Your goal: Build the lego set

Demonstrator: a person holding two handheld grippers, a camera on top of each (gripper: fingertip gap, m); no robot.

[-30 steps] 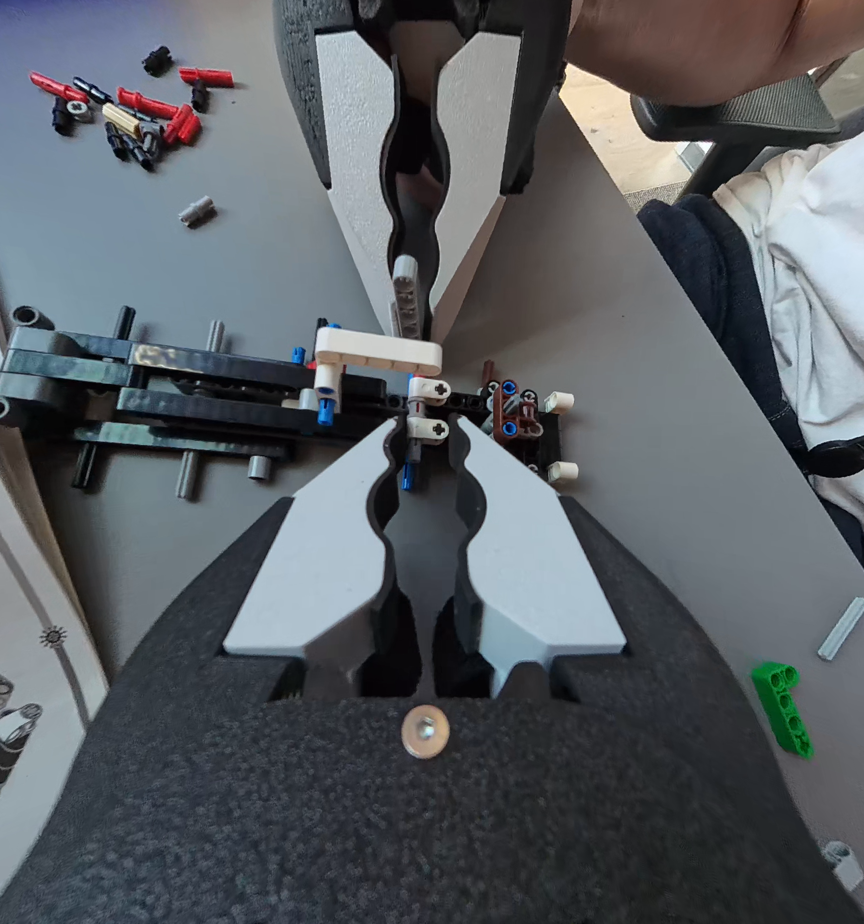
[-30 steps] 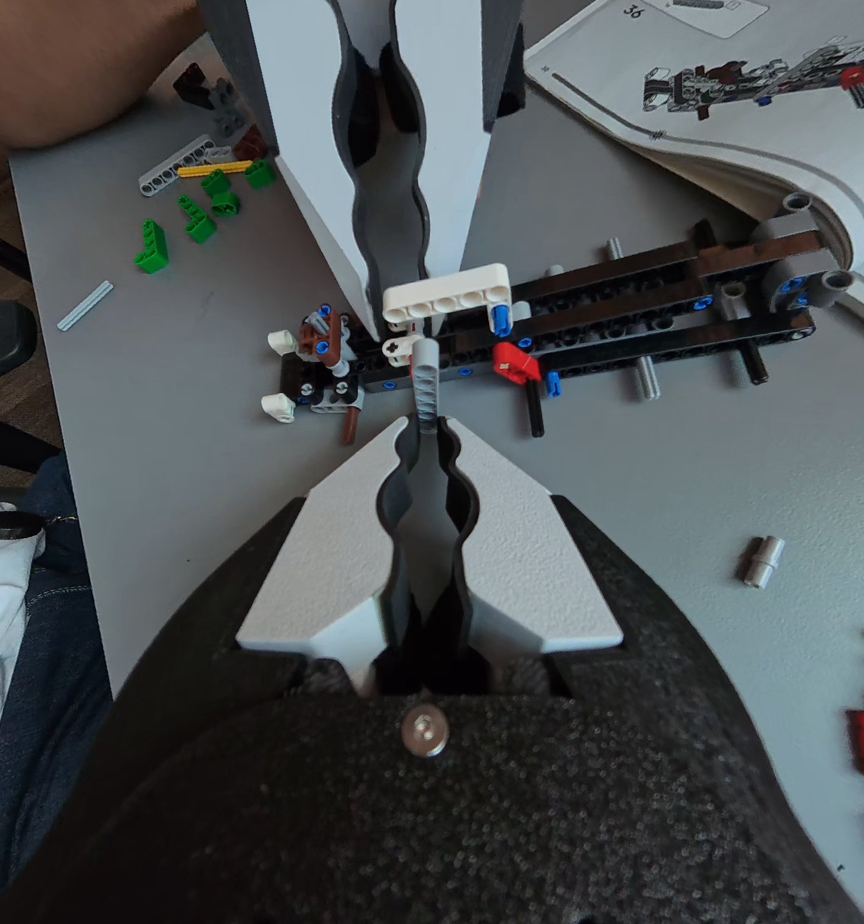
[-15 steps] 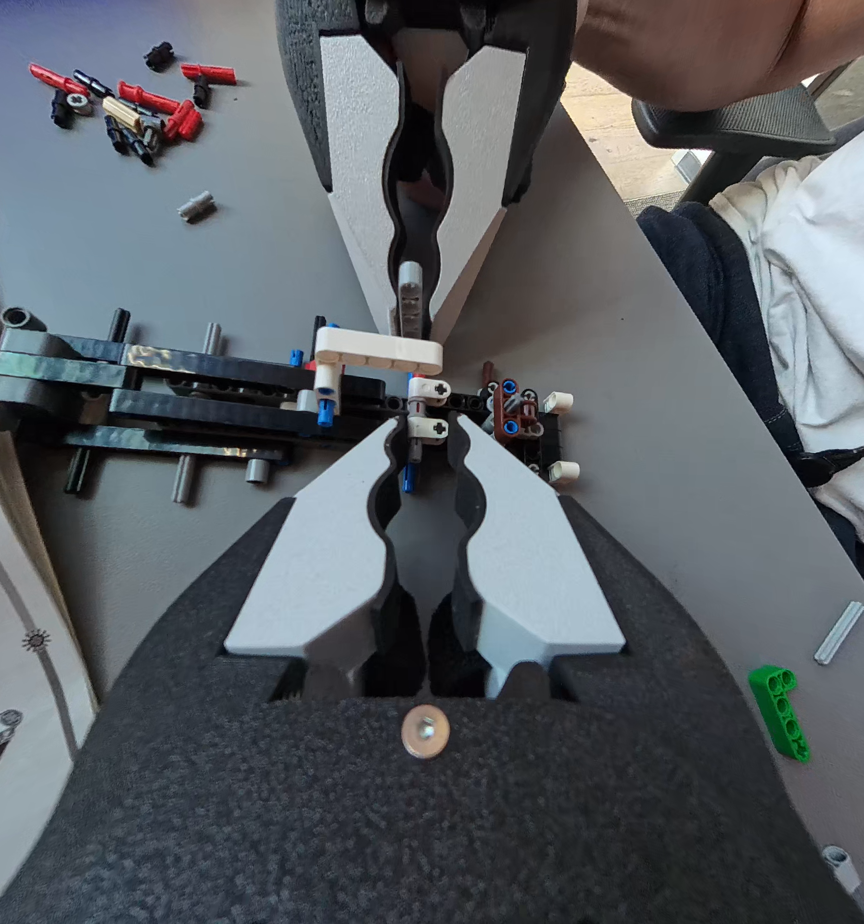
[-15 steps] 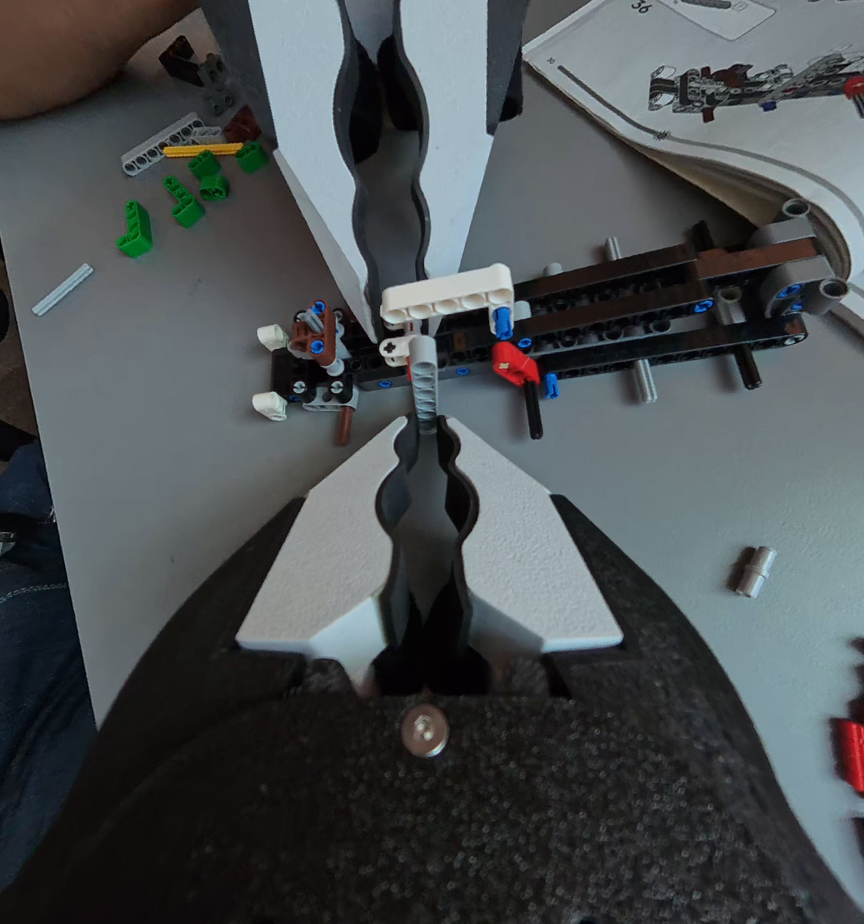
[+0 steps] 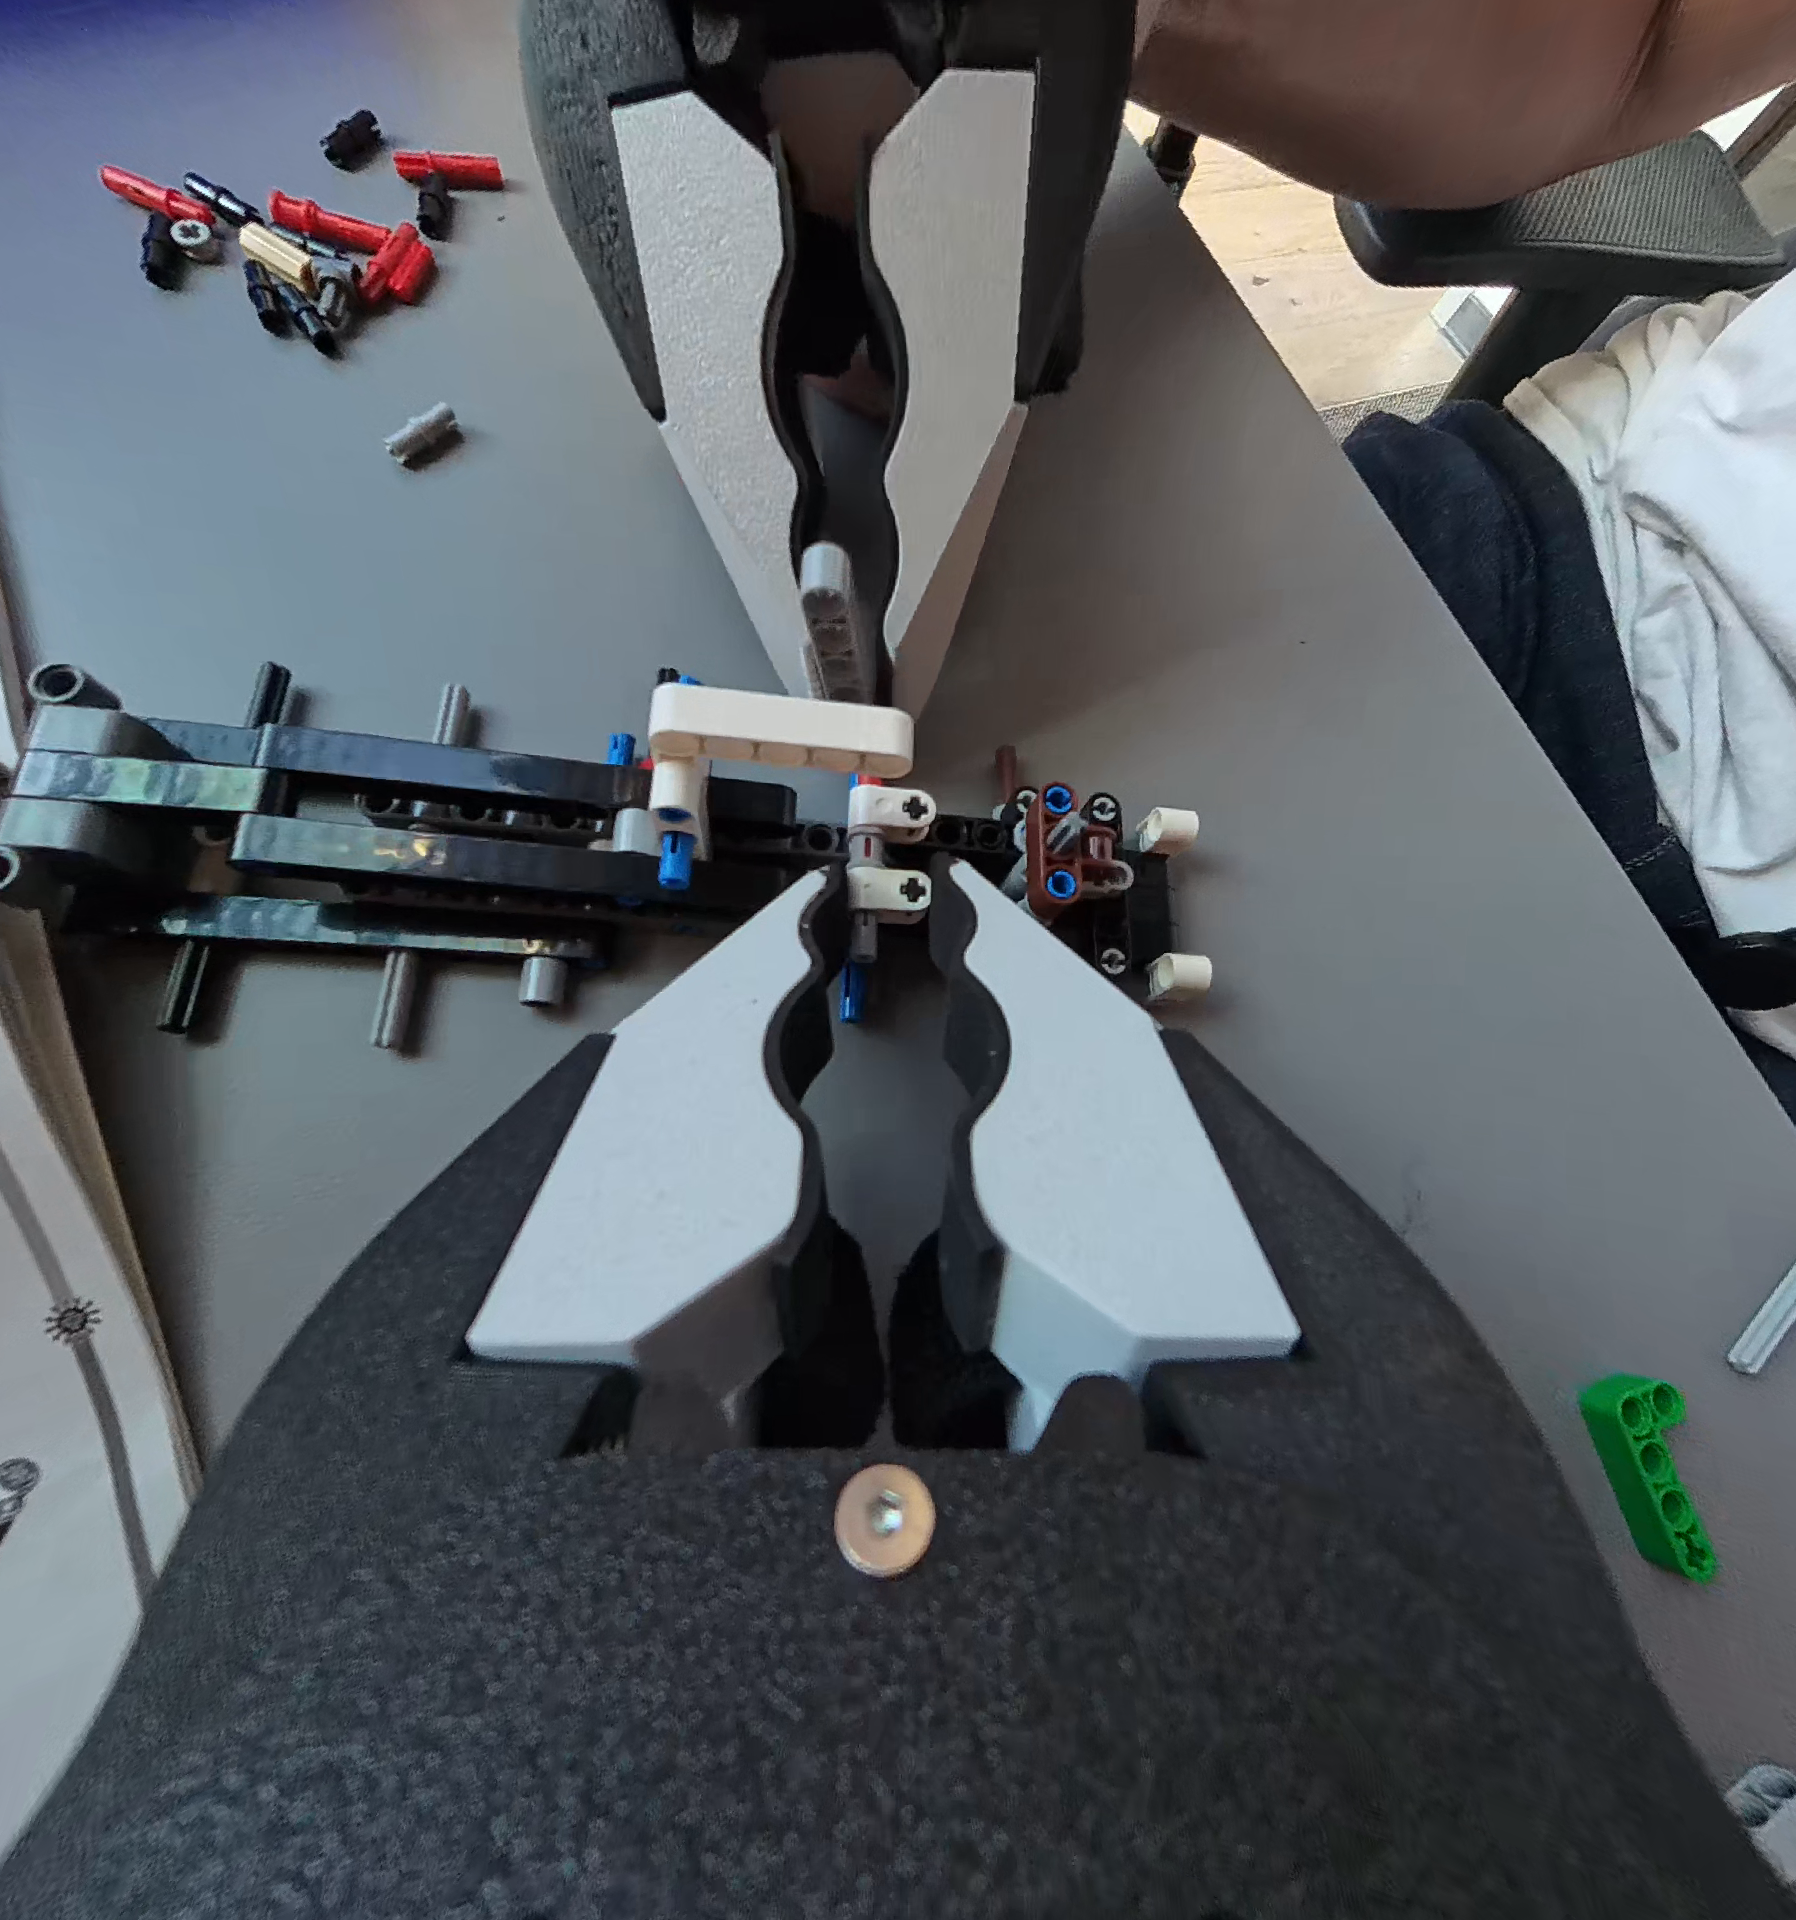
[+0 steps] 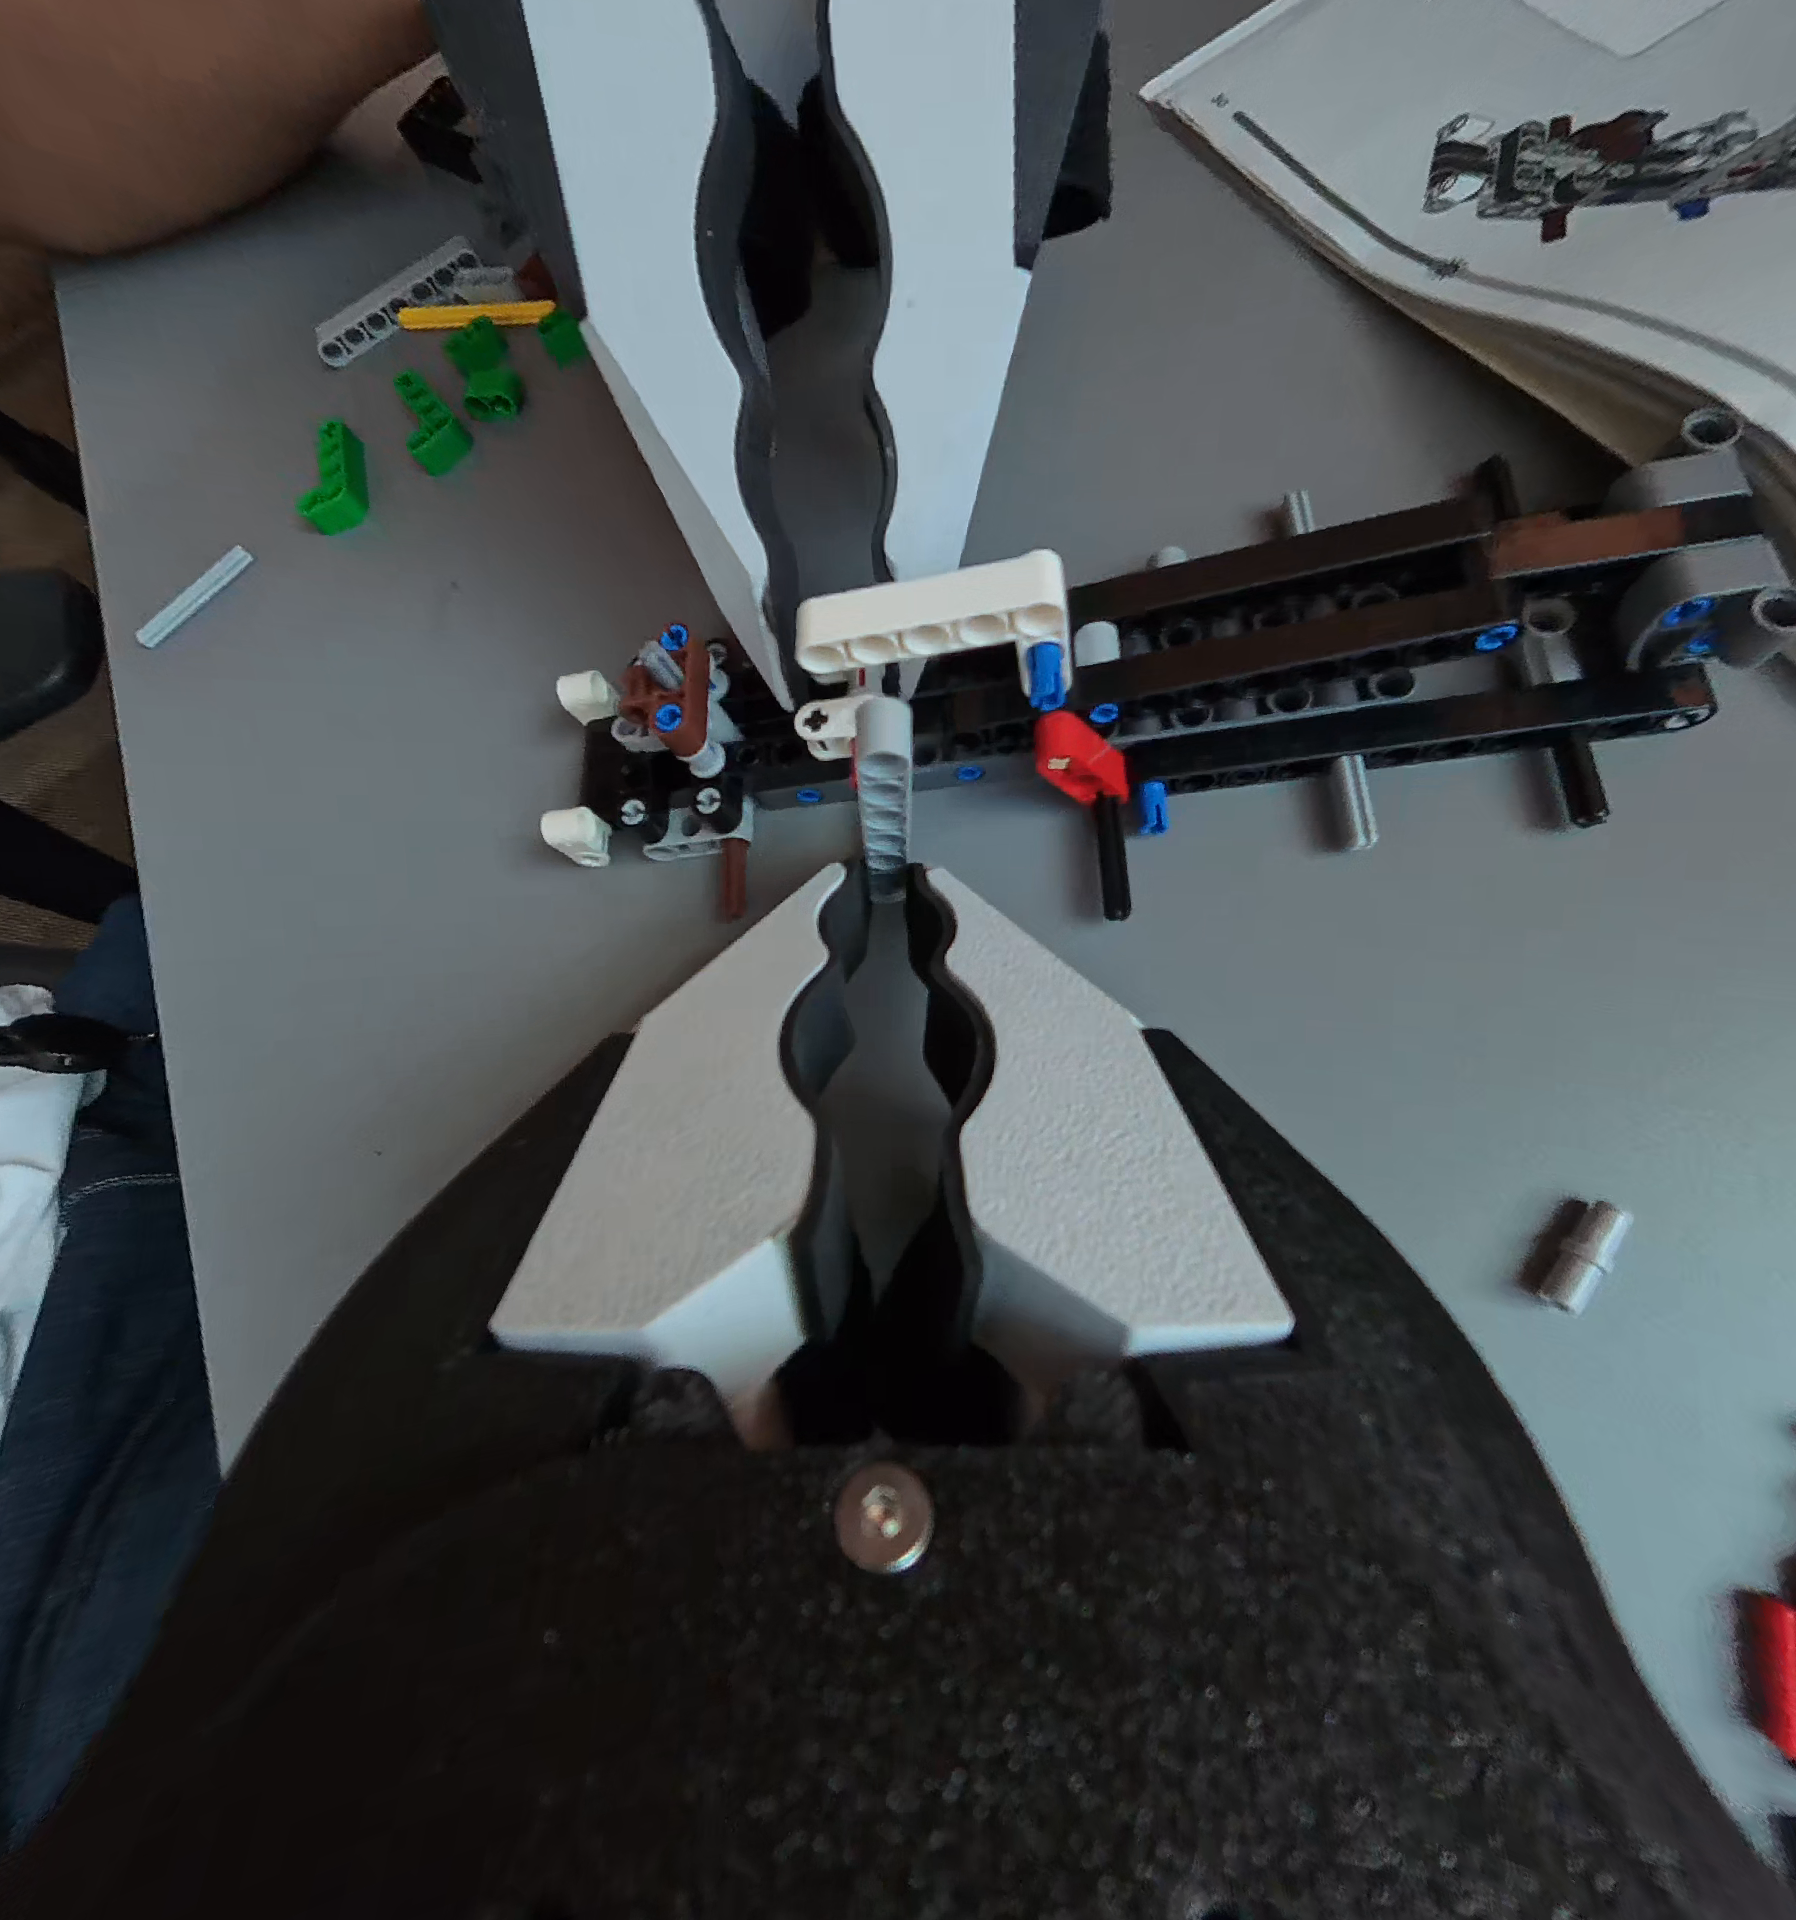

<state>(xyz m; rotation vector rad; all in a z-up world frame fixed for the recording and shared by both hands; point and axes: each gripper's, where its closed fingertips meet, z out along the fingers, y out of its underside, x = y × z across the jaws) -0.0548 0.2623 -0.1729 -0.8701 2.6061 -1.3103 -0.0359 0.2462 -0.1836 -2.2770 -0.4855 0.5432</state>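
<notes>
left of your left fingers (image 5: 878, 904) the long black beam assembly (image 5: 354, 821) lies flat on the bench (image 5: 1341, 1039); it looks stiff and light, best held by its side rails. these fingers stand narrowly apart around the white connector (image 5: 889, 888); whether they press it is unclear. your right fingers (image 6: 883, 883) pinch the grey beam (image 6: 886, 800), its tip at the white l-beam (image 6: 930, 629). compared with a second ago, it sits slightly nearer.
</notes>
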